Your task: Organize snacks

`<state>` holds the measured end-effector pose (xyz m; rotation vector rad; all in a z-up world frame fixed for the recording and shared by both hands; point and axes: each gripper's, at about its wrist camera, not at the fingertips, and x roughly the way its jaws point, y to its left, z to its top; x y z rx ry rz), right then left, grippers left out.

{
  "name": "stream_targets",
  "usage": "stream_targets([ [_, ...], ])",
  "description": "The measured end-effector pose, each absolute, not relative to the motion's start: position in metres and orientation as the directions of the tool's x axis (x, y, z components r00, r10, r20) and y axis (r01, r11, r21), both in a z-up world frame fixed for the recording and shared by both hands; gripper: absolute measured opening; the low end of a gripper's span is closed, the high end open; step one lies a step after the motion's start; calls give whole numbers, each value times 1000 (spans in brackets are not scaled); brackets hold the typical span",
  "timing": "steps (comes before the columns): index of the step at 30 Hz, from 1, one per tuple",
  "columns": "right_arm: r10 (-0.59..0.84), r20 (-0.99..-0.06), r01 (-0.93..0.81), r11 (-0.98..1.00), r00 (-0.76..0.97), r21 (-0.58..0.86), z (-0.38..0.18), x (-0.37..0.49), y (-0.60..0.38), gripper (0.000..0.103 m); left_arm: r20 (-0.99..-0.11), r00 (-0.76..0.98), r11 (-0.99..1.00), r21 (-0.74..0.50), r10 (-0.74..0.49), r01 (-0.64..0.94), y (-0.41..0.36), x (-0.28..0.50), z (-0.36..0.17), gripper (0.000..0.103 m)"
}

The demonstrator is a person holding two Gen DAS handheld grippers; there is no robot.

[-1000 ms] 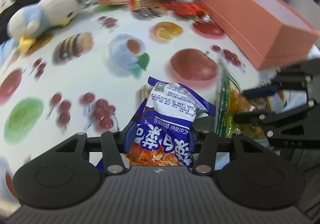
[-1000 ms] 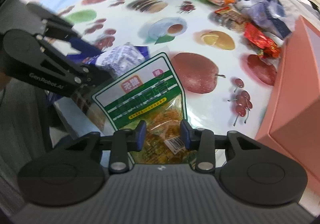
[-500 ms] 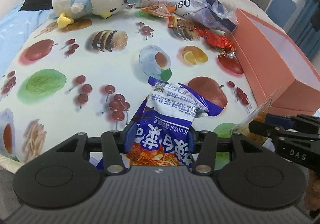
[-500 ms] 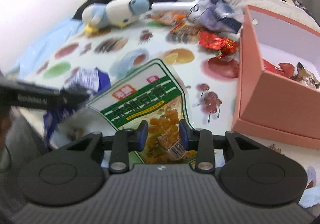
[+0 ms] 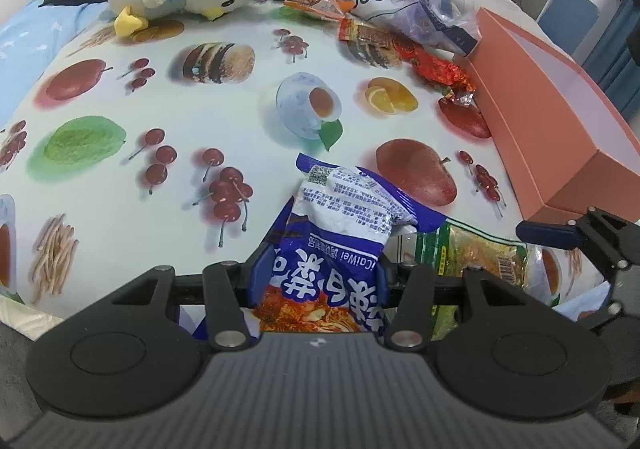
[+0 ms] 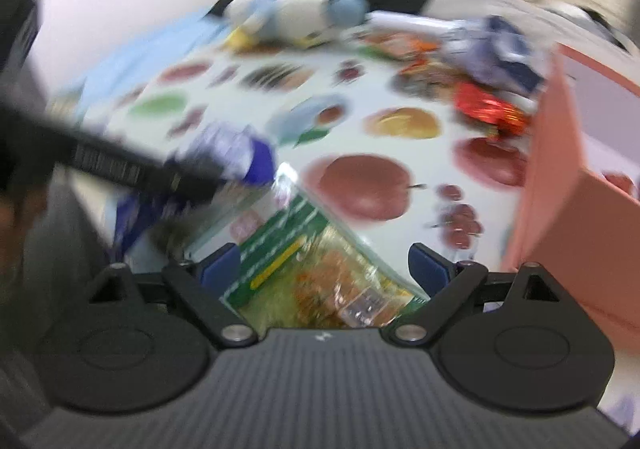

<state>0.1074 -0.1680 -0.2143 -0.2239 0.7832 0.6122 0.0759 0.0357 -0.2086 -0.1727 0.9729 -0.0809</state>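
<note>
Near table edge, our left gripper (image 5: 318,273) pinches blue packet (image 5: 340,233); right gripper (image 6: 324,265) just spread, green packet (image 6: 316,273) seemingly loose between jaws. Risk: it slides off edge, missing pink box (image 5: 560,121).

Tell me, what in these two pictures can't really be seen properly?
- Pink box: in the left wrist view its wall hides whatever is inside; the right edge cuts it off.
- Green snack bag: the right wrist view is blurred, so its print is unreadable. The right gripper has just been opening around it.
- Blue snack bag: its lower end is hidden behind the left gripper.
</note>
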Motion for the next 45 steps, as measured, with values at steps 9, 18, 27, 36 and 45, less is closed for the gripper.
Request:
stream_targets([
  [9,334,-798,-661,743,501,-105,-245,119,-159,103,-824,552,984,-178,-131,-31,38,73,-214,55],
  [18,337,-803,-642,763,492,-73,-249,106,-154,78,-824,553,983,-177,-123,-44,38,74,-216,55],
  [27,318,-780,-565,823,539,-55,-227,93,-153,20,-809,576,982,-183,-120,-52,35,73,-204,55],
  [36,294,-747,-433,901,596,9,-201,82,-171,10,-771,624,974,-217,-128,-69,31,60,-173,55],
  [45,244,-688,-309,951,683,31,-164,65,-195,9,-747,645,966,-254,-161,-53,14,41,-140,54],
])
